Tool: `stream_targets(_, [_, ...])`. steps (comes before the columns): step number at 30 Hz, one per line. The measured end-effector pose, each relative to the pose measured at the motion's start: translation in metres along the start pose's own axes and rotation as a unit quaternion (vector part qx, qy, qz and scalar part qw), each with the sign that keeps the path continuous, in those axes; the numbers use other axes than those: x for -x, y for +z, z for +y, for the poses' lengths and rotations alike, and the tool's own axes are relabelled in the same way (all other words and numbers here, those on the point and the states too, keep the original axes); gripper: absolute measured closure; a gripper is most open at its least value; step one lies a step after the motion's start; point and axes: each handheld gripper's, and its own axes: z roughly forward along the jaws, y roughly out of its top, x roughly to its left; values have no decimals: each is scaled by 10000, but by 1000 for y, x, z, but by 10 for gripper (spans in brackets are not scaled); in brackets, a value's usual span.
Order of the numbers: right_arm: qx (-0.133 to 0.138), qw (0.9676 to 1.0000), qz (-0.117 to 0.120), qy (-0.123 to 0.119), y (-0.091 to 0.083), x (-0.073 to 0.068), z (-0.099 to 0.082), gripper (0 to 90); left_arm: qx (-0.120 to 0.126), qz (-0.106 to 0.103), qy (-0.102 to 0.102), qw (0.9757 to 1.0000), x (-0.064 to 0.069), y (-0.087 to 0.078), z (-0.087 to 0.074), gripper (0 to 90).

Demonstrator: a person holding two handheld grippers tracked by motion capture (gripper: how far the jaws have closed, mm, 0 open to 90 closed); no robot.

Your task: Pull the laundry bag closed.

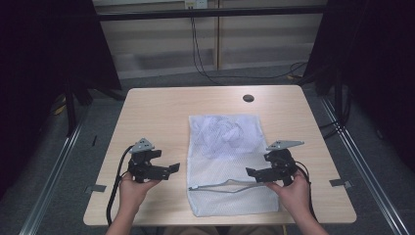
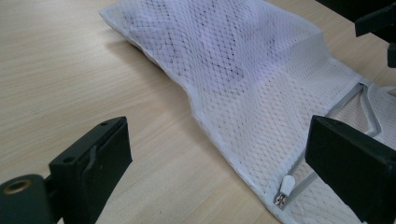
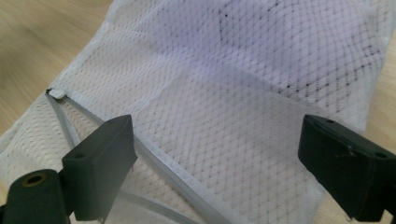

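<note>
a: where is the white mesh laundry bag [image 1: 230,161] right now?

b: it lies flat on the pale wooden bench [image 1: 156,112], a little right of the middle, its long side running away from you. something white and crumpled sits inside its far half [image 1: 222,132].

a: and its zip?

b: the grey zip [image 1: 230,184] runs across the near end of the bag and stands partly open, the two tracks bowing apart. in the left gripper view the small white zip pull [image 2: 286,185] rests at the bag's edge closest to your left claw.

a: how is my left claw [image 1: 172,168]?

b: you hold it over bare bench just beside the bag's left edge, pointing toward the bag. its jaws stand wide apart with nothing between them; it touches neither bag nor zip.

a: and my right claw [image 1: 251,172]?

b: it sits over the bag's right side, just above the zip line, pointing left. its jaws are also wide apart; in the right gripper view the mesh and the zip track [image 3: 154,154] lie between and below them, ungripped.

a: anything else on the bench?

b: a round dark hole [image 1: 248,98] near the far edge, well apart from the bag.
</note>
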Motion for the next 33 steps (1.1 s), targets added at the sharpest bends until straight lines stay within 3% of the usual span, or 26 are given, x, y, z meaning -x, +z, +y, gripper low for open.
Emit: stream_targets(33, [-188,9972,629,-360,42,-56,20,168,-47,52,36,10000,-1,-4,0,90])
